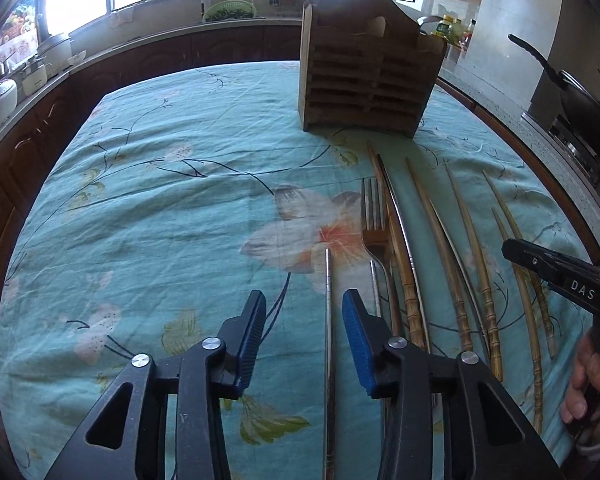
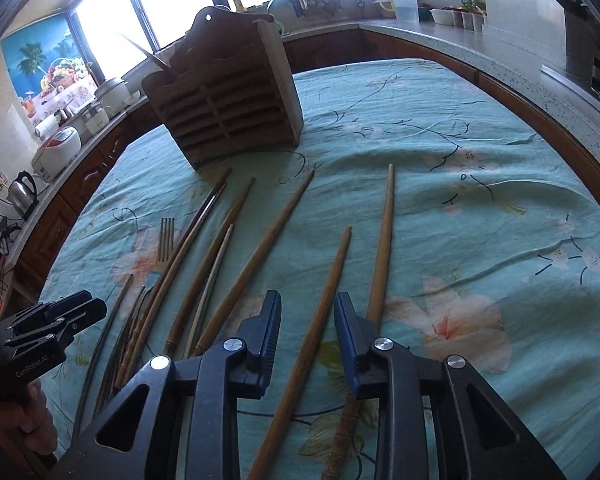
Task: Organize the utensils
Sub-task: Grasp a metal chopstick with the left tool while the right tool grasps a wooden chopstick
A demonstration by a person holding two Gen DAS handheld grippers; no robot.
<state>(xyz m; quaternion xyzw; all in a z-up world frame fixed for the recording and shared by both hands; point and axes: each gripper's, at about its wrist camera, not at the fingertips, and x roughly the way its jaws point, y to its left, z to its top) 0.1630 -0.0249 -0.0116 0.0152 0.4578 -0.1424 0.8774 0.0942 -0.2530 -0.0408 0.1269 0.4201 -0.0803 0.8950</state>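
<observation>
1. Around my left claw point(image 1: 304, 336) lie a fork point(image 1: 374, 226) and wooden chopsticks point(image 1: 452, 264); my right claw point(image 2: 307, 336) has more wooden sticks on its left side.
2. The floral cloth point(image 1: 172, 200) lies bare and roomy to the left; the wooden rack point(image 1: 370, 80) stands upright at the far end.
3. My left claw, narrow but not pinching, straddles a thin metal chopstick point(image 1: 329, 320).
4. My right claw, also narrow, straddles a brown chopstick point(image 2: 320, 320), pads apart from it.

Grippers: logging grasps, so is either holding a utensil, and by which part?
Nothing held. A metal chopstick lies between the open left gripper; a wooden chopstick between the right gripper.
</observation>
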